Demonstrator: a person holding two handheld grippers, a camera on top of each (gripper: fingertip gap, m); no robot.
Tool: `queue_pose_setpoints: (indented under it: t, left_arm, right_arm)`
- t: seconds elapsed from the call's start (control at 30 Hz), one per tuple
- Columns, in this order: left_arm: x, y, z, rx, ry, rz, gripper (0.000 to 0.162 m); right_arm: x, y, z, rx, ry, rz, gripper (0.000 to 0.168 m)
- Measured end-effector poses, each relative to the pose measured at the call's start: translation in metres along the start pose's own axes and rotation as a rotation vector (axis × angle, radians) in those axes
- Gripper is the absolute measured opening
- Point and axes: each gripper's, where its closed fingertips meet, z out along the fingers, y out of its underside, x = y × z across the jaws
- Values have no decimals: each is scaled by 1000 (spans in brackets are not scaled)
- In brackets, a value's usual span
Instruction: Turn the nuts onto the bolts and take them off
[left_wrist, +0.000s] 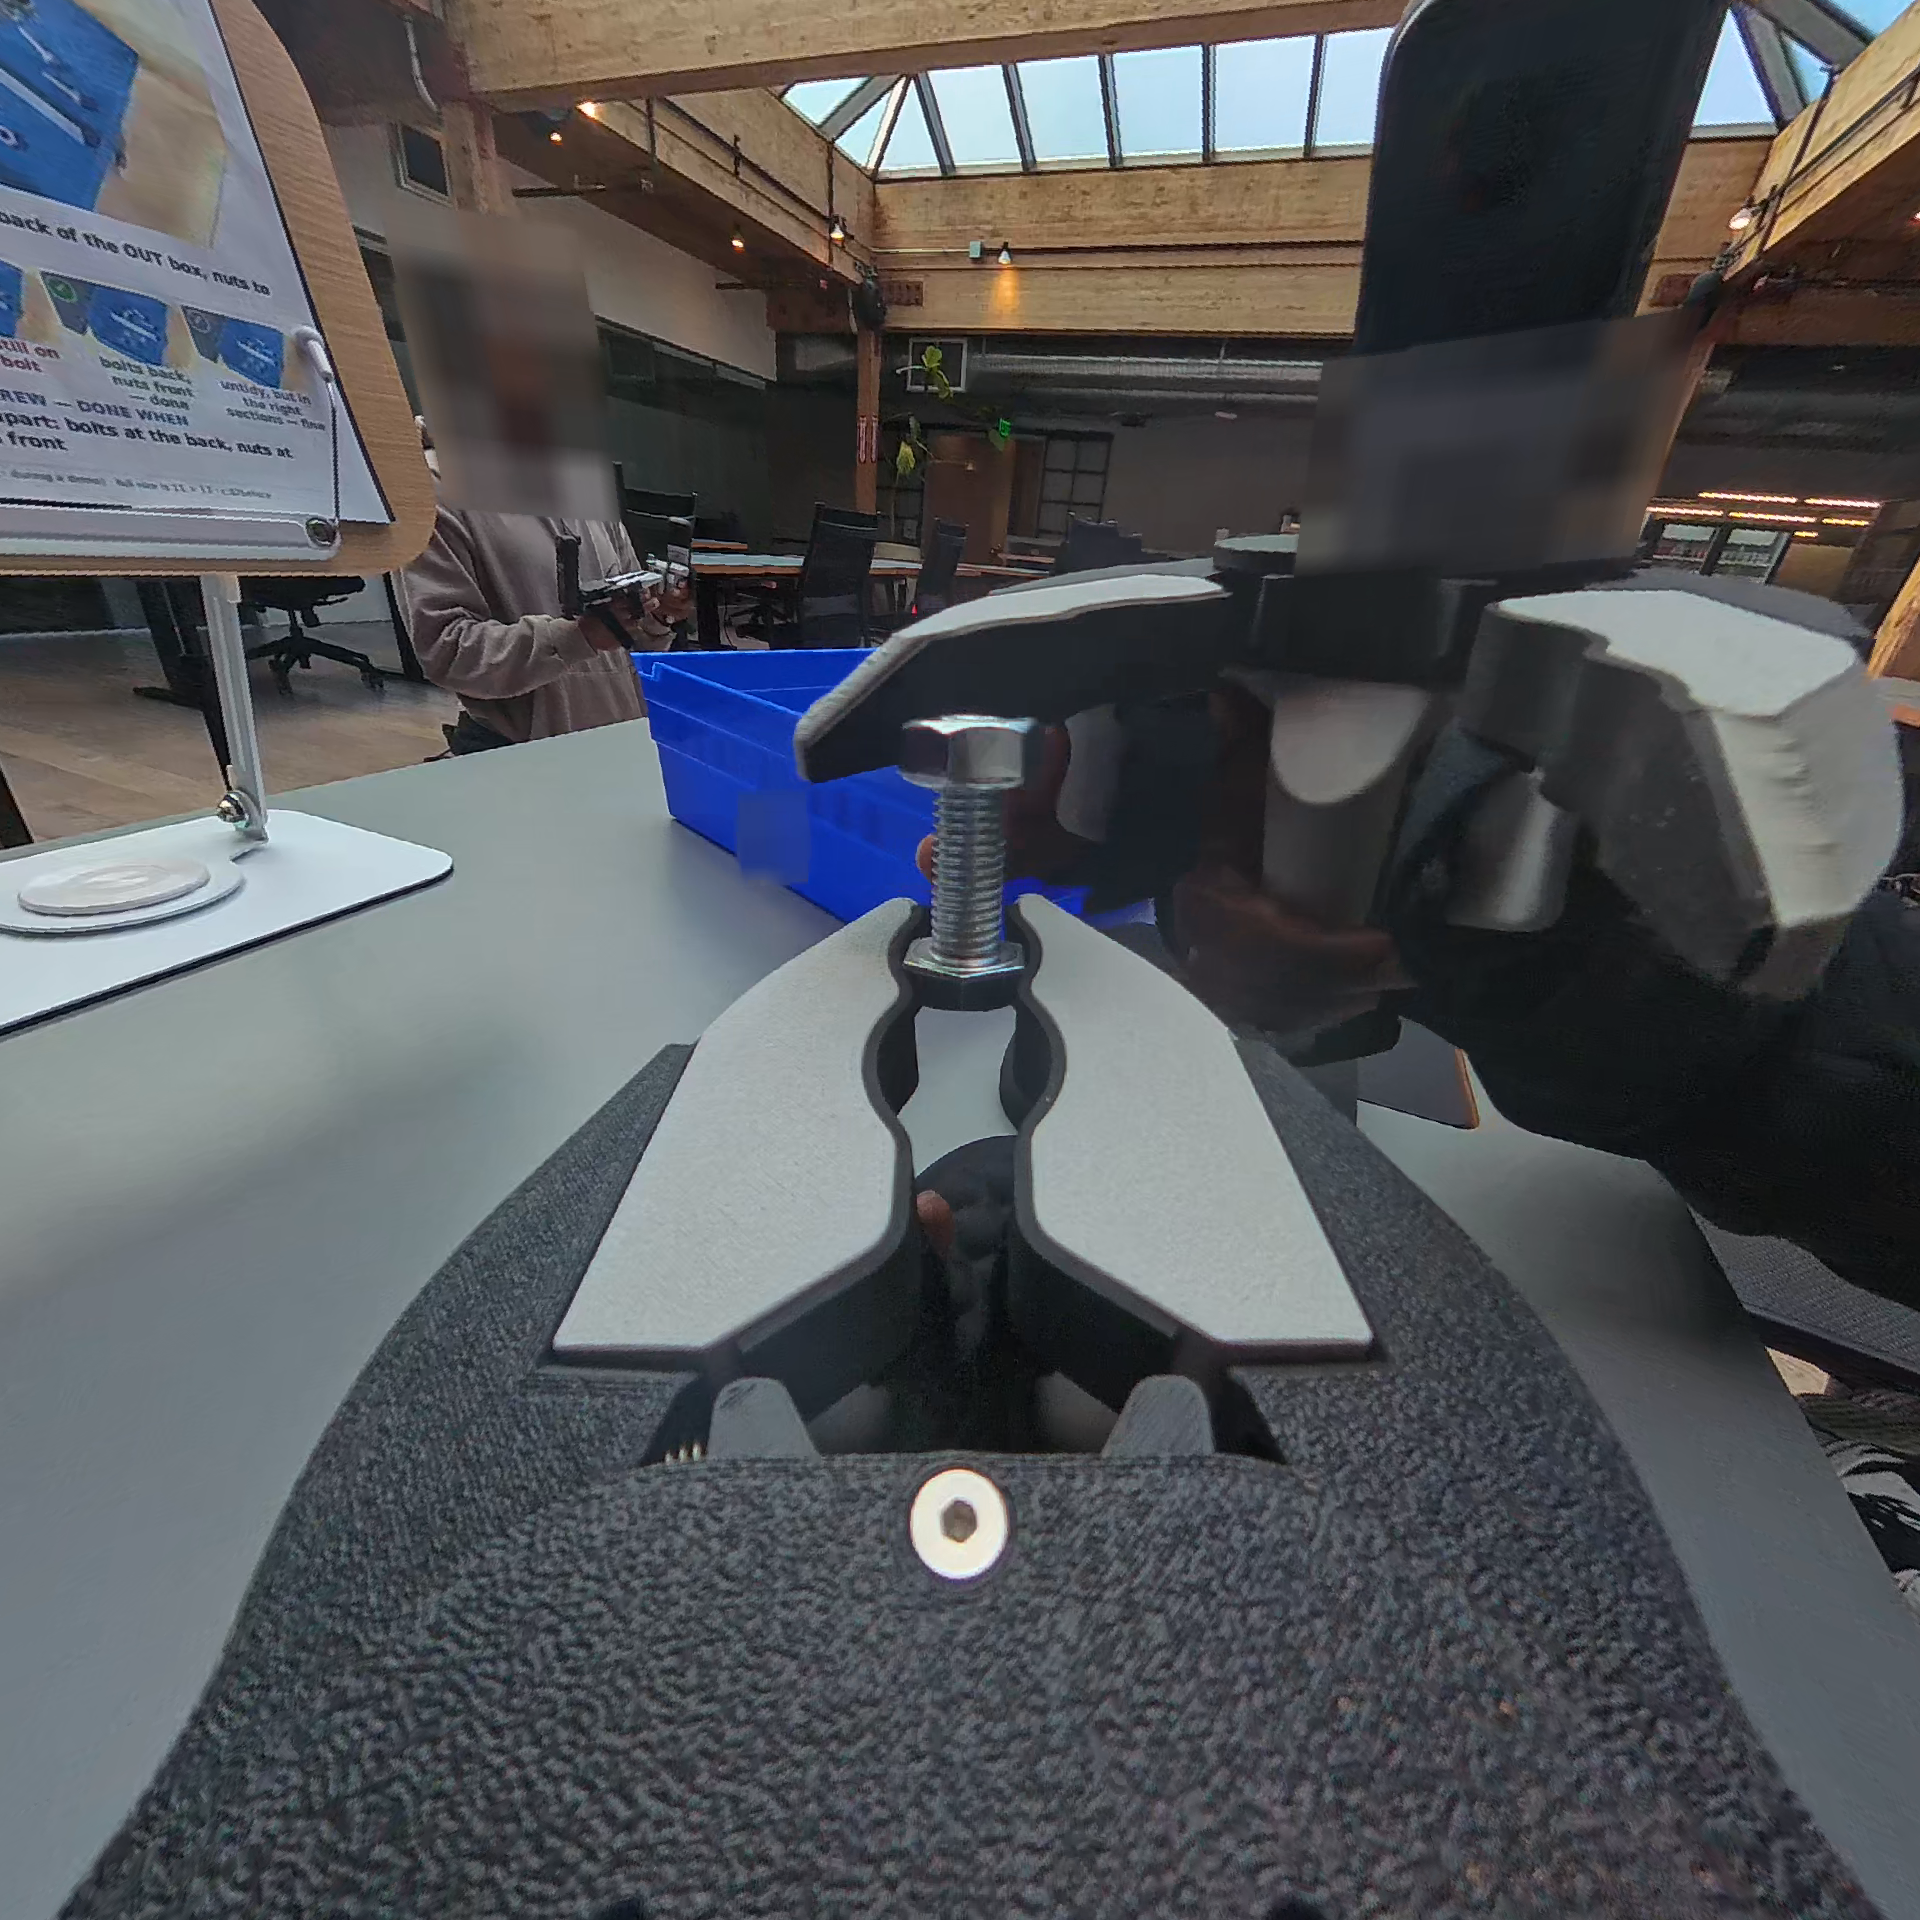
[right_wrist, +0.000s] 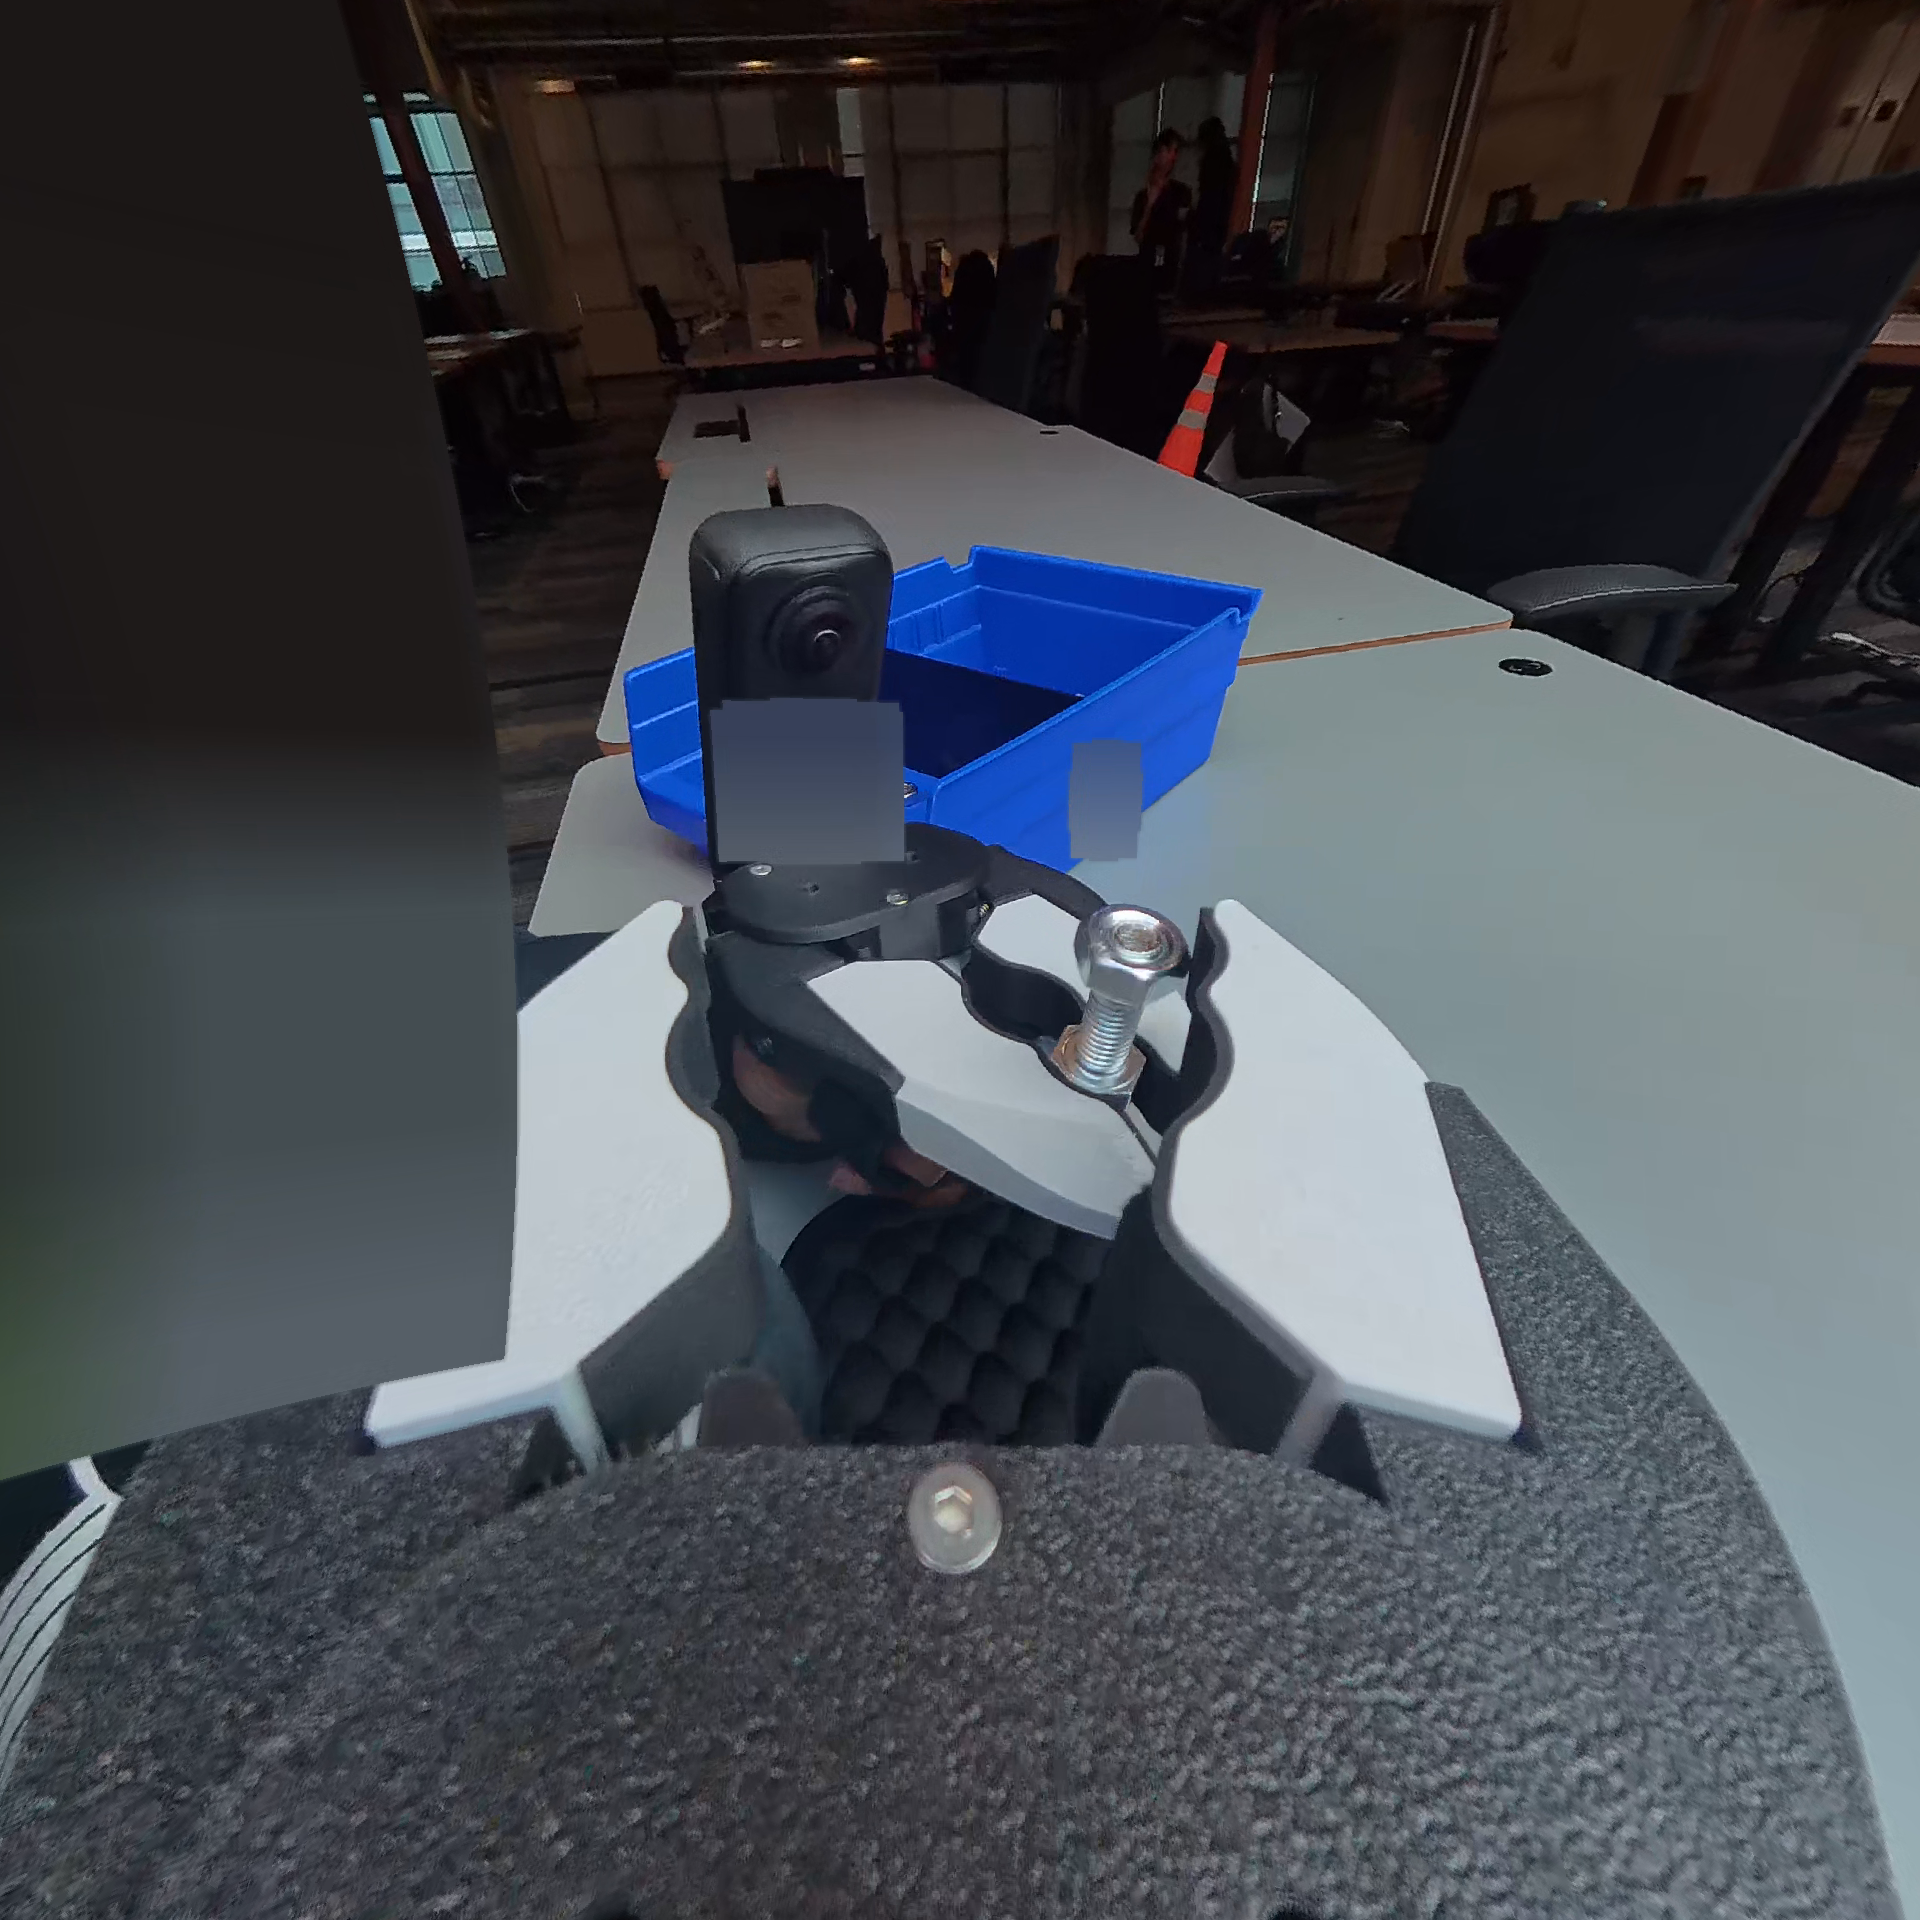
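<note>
left claw (left_wrist: 966, 971) clamps nut (left_wrist: 964, 964) | right claw (right_wrist: 940, 997) spread round bolt (right_wrist: 1114, 1000)

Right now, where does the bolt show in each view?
Left wrist view: bolt upright at centre, its nut clamped in the left gripper's jaws.
Right wrist view: bolt right of centre, tilted.
Shared landmark: blue bin behind it.

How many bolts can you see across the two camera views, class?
1. The bolt stands upright, its nut clamped in the left gripper, head beside the open right gripper. The blue bin may hide more.
</note>
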Motion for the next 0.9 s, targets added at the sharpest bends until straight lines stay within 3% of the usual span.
queue_pose_setpoints:
  t: [0.23, 0.33, 0.4, 0.6, 0.9]
  left_arm:
    - [-1, 0, 0, 3, -7, -2, 13]
    - [-1, 0, 0, 4, -7, -6, 13]
    - [-1, 0, 0, 3, -4, -2, 13]
    - [0, 0, 0, 2, -1, 1, 13]
    - [1, 1, 1, -7, 4, 1, 13]
  right_arm:
    - [-10, 1, -18, 27, 21, 45, 86]
    - [-25, -1, -25, 41, -39, 49, 63]
    - [-23, -2, -29, 47, -18, 26, 59]
    - [7, -1, -19, 48, 51, 48, 80]
    - [8, 0, 9, 11, -16, 22, 82]
